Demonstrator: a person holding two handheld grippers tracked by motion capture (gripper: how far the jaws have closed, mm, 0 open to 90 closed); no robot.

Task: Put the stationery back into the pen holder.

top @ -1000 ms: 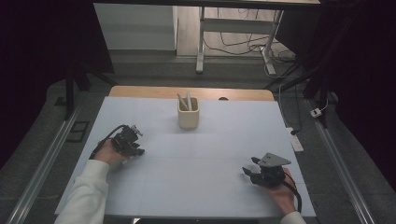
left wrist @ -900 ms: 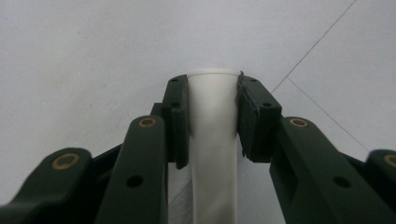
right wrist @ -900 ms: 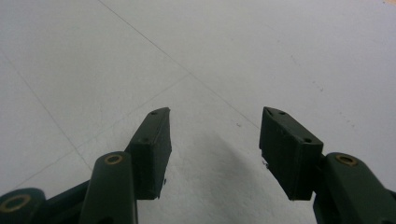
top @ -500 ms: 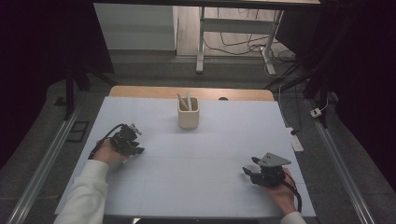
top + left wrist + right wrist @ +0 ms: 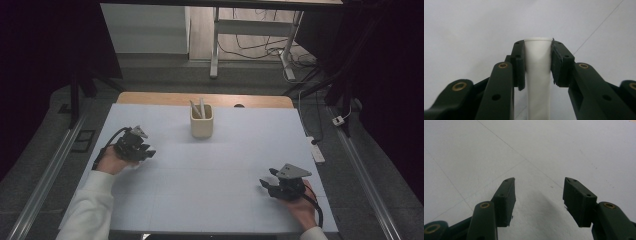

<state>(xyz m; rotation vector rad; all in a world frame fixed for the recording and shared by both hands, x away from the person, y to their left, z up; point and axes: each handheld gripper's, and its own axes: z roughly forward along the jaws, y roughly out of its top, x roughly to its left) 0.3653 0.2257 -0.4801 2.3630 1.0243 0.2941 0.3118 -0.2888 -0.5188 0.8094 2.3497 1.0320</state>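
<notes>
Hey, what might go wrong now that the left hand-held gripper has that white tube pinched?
The left hand-held gripper pinches the white tube only near its top end, so it could swing or slip out. The beige cup already holds two white sticks, which may block insertion or tip the cup.

Your left gripper (image 5: 145,151) sits over the left side of the wide white table mat (image 5: 220,200), with a slim white tube-shaped piece (image 5: 537,75) lodged between its two jaws. Your right gripper (image 5: 267,184) is well apart from it, near the mat's front right corner. The small cream pen cup (image 5: 202,125) stands on the mat toward the far edge, between the two grippers and behind both, with two pale sticks (image 5: 198,108) upright in it.
</notes>
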